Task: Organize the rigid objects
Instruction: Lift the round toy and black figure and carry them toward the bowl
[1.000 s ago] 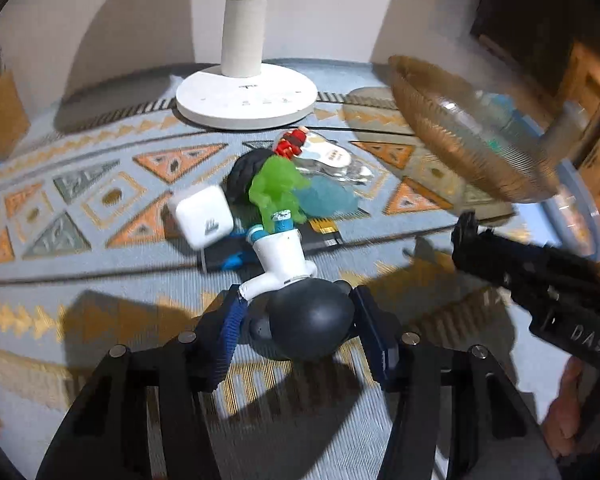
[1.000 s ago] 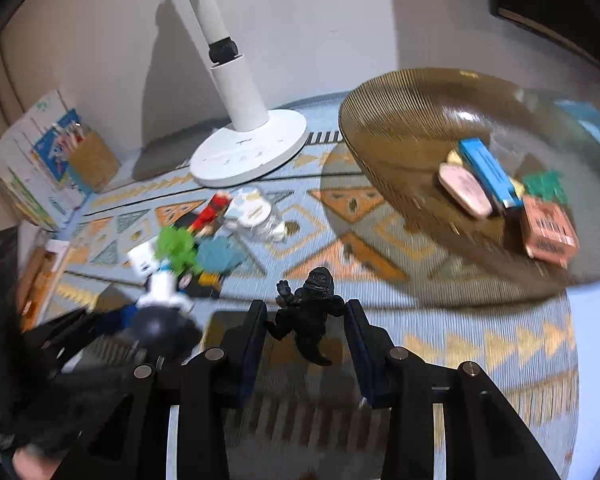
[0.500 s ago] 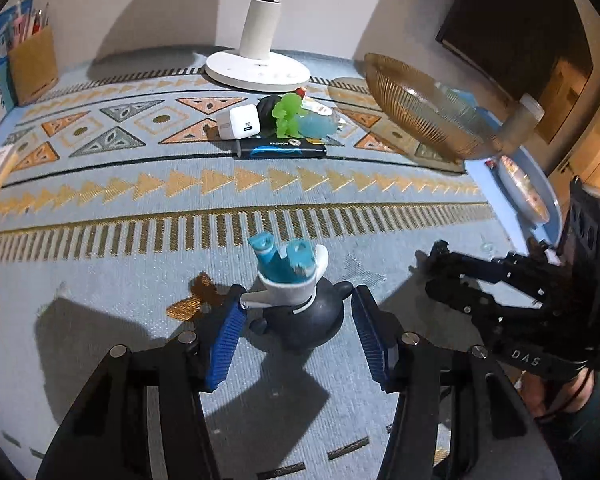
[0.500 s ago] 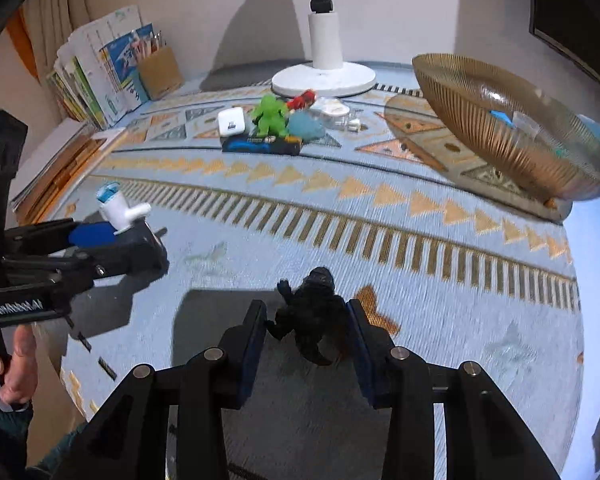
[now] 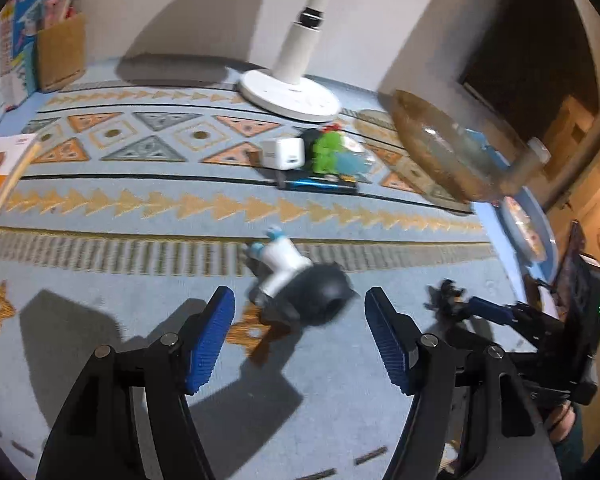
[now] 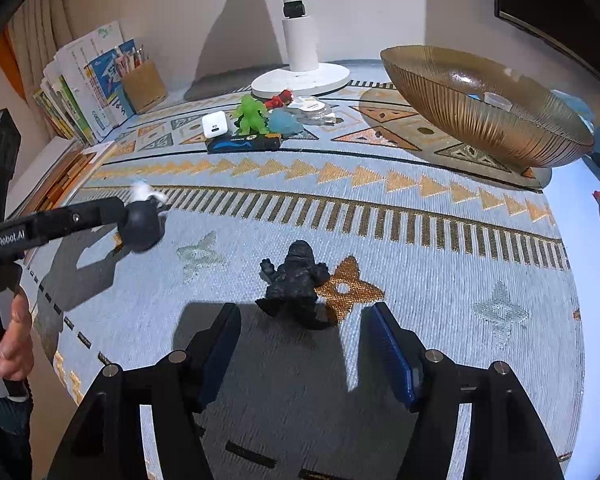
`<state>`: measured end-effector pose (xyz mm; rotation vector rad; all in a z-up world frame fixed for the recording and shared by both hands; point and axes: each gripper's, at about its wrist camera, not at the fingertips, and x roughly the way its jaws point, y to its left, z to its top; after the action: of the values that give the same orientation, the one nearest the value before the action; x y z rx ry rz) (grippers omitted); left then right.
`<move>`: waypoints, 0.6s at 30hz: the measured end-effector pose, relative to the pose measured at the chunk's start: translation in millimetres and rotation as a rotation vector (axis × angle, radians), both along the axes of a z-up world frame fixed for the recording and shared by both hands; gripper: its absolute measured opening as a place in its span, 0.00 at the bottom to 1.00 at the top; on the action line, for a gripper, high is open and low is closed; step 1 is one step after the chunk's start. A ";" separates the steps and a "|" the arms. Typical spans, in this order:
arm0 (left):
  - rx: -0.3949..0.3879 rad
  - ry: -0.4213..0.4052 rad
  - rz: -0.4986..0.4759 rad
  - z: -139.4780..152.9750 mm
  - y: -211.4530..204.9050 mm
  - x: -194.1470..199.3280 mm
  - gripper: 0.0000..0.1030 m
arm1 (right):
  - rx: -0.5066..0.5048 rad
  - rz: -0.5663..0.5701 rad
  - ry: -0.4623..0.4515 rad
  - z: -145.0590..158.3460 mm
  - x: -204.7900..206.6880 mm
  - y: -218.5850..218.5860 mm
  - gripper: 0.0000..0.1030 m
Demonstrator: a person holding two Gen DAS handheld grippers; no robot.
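My left gripper [image 5: 300,336] is open; a white-and-black toy figure with a round black base [image 5: 300,284] lies tilted on the patterned cloth between its fingers, blurred. It also shows in the right wrist view [image 6: 142,220]. My right gripper [image 6: 300,356] is open; a black monster figurine [image 6: 296,280] lies on the cloth just ahead of its fingers. A cluster farther back holds a white charger cube [image 6: 215,125], a green figure [image 6: 252,114], a pale blue piece [image 6: 284,121], a red toy [image 6: 281,98] and a black-and-blue box [image 6: 244,144].
An amber ribbed glass bowl [image 6: 480,108] with small items stands at the right. A white lamp base [image 6: 300,76] stands at the back. Books and a cardboard holder [image 6: 144,84] line the back left. The cloth's right edge meets a pale blue surface [image 6: 592,216].
Both grippers have opened. The white-and-black toy and the black figurine have dropped out of their fingers and now lie on the cloth.
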<state>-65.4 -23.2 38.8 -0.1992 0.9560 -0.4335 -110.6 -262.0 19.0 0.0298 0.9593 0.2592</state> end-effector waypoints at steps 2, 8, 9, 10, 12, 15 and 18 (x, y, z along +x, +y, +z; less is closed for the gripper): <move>0.009 0.009 -0.027 -2.7 -10.9 -0.4 0.64 | 0.009 -0.002 0.001 -0.3 0.7 -1.5 0.63; 0.135 0.010 0.017 -13.9 -39.9 13.1 0.67 | 0.061 -0.049 0.001 -0.4 -0.2 -4.4 0.67; 0.147 0.008 0.026 -15.3 -41.9 14.8 0.67 | 0.075 -0.073 -0.002 -0.5 -0.8 -5.1 0.67; 0.154 0.009 0.036 -16.9 -43.1 16.9 0.66 | 0.079 -0.097 -0.007 -0.6 -1.5 -4.6 0.67; 0.169 0.006 0.053 -19.5 -45.4 19.9 0.61 | 0.053 -0.132 -0.014 -0.2 -1.1 0.1 0.67; 0.193 -0.018 0.067 -19.2 -45.0 19.8 0.51 | -0.003 -0.152 -0.028 -0.6 0.4 9.3 0.61; 0.143 -0.038 0.056 -15.4 -42.7 13.5 0.51 | -0.085 -0.123 -0.054 -0.7 2.5 22.7 0.35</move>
<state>-51.9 -65.9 23.5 -0.0875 0.9384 -0.3152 -108.1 -239.4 18.3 0.0038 0.9106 0.1046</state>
